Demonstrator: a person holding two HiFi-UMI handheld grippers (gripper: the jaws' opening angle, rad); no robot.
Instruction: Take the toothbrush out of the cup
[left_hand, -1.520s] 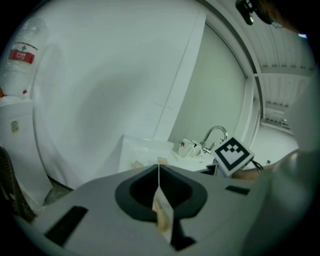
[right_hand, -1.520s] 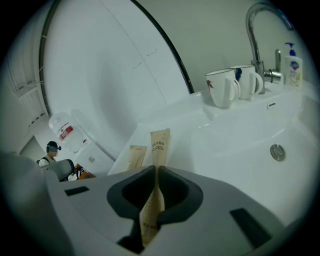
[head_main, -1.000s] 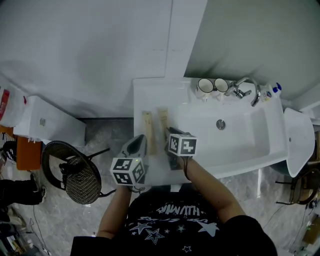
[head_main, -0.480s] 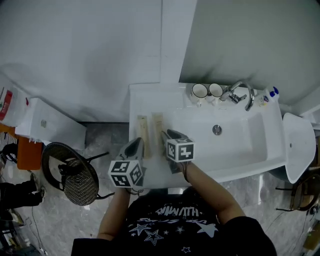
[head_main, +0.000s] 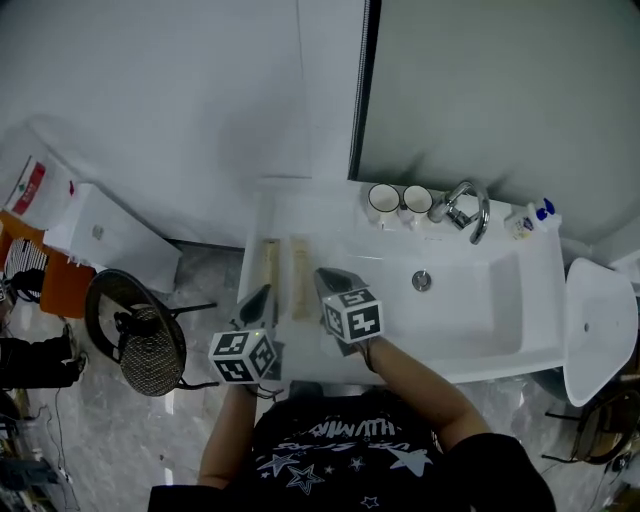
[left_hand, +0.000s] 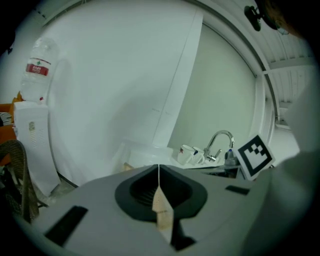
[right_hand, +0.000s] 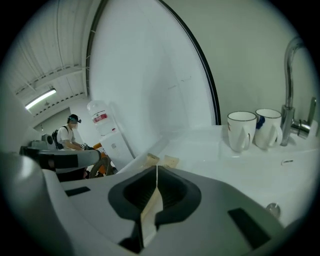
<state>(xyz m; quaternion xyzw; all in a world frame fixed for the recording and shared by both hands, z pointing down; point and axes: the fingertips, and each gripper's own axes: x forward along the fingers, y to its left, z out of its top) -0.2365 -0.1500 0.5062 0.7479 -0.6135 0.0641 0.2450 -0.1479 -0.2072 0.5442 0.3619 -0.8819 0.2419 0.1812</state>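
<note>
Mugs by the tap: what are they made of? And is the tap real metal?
The mugs look like glazed white ceramic: smooth, glossy, thick-walled, with a thin dark rim line. The tap looks like polished chrome-plated metal, silvery with bright reflections, though shiny plastic can't be ruled out.

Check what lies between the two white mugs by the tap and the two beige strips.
Only bare white countertop separates white mugs and beige strips, as the head and right gripper views show.
</note>
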